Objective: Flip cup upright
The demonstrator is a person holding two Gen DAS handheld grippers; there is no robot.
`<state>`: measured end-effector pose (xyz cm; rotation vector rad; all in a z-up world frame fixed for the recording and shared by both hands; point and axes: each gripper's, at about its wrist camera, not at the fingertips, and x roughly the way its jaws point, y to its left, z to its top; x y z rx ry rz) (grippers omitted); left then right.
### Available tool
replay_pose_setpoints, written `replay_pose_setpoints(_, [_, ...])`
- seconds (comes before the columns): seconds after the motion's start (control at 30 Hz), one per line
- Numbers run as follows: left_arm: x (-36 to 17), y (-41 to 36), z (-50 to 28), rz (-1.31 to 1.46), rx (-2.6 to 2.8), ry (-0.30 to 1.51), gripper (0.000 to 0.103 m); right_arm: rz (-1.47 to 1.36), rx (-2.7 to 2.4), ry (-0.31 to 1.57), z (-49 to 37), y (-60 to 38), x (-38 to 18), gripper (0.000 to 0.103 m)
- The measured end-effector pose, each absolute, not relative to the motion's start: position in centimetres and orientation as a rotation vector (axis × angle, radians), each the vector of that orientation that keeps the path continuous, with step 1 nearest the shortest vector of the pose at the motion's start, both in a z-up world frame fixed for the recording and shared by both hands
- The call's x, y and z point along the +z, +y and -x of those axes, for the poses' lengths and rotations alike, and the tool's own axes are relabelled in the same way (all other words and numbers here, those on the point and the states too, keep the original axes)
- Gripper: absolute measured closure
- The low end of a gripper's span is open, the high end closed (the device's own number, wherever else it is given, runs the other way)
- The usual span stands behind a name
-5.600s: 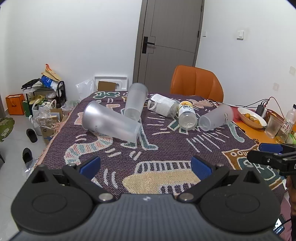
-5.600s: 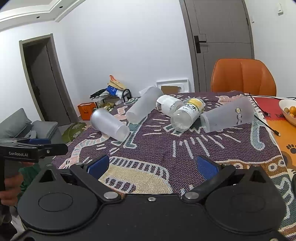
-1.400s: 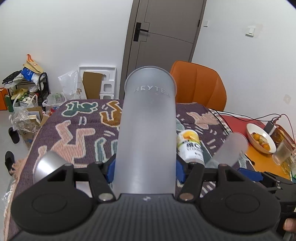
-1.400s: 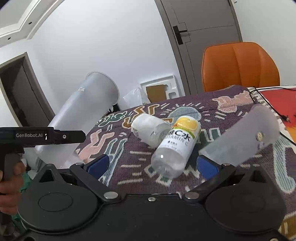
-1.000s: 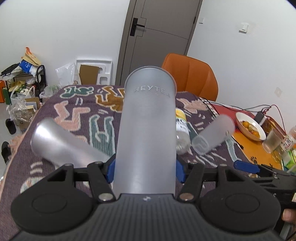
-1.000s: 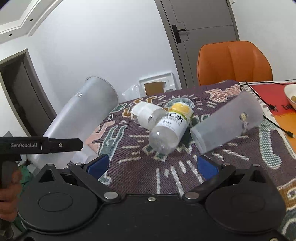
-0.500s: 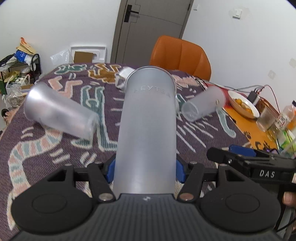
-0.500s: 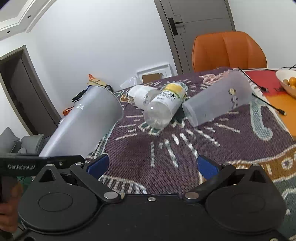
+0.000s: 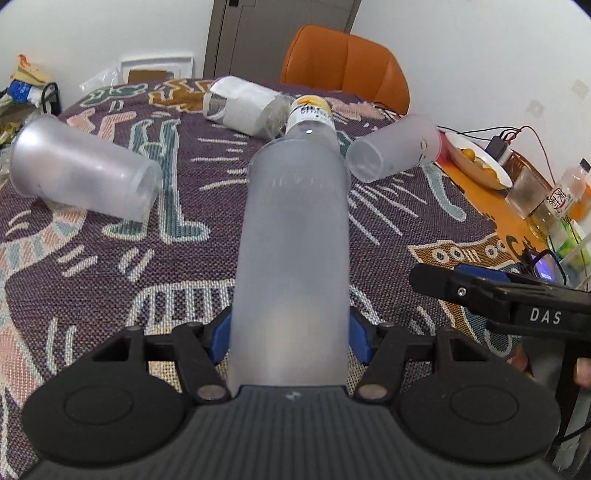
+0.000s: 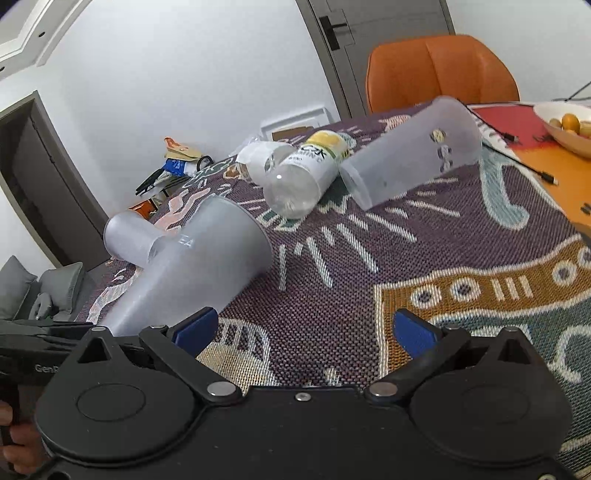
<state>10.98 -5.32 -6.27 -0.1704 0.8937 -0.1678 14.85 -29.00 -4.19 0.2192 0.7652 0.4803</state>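
Left tool [image 9: 290,334] is clamped on a frosted cup [image 9: 295,236], blue pads [image 9: 218,334] pressed to both sides near its narrow end; the cup points away from the camera, wide rim forward, tilted low over the surface [image 9: 110,266]. From the right wrist view that cup [image 10: 192,269] is angled, rim toward the middle of the surface, not upright; cannot tell whether the rim touches the cloth. Right tool [image 10: 301,332] is spread wide with nothing between its pads, hovering over the patterned cloth [image 10: 424,258]; it also shows in the left wrist view [image 9: 517,295] at right. Count of frosted cups: three. One held, one lying on its side at left [image 9: 81,170], one lying on its side at right [image 9: 395,147] with small stickers on it. Bottles lying on the surface: two, a clear one with a yellow cap [image 9: 310,118] just behind the held cup, and a white-wrapped one [image 9: 243,105] touching it on the left. One orange chair [image 9: 347,66] behind the surface. One bowl [image 9: 476,162] of orange fruit on the bare right end, near a glass [image 9: 524,194] and another small bottle [image 9: 563,194]. One grey door [image 9: 277,33] in the back wall.
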Motion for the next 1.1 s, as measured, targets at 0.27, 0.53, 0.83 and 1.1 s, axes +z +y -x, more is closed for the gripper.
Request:
replay_pose_setpoints(0.27, [-3.7, -4.1, -10.3, 0.185, -0.17, 0.813, 0.022, -0.272, 0.503, 0.763, -15.5, -29.3, -3.3, 0.0])
replay_pose_setpoints(0.53, [-1.7, -1.5, -10.1, 0.191, -0.106, 0.712, 0.011, -0.362, 0.584, 0.795, -16.9, -27.9, -2.3, 0.0])
replay_pose_setpoints(0.83, [-2.3, 2.2, -10.1, 0.251, -0.013, 0.651, 0.005, -0.51, 0.641, 0.907, -20.1, -24.9, -3.4, 0.0])
replay_pose_setpoints(1.1, [-3.8, 5.4, -10.6, 0.324, 0.049, 0.66, 0.005, -0.64, 0.638, 1.036, -23.4, -23.3, -5.9, 0.0])
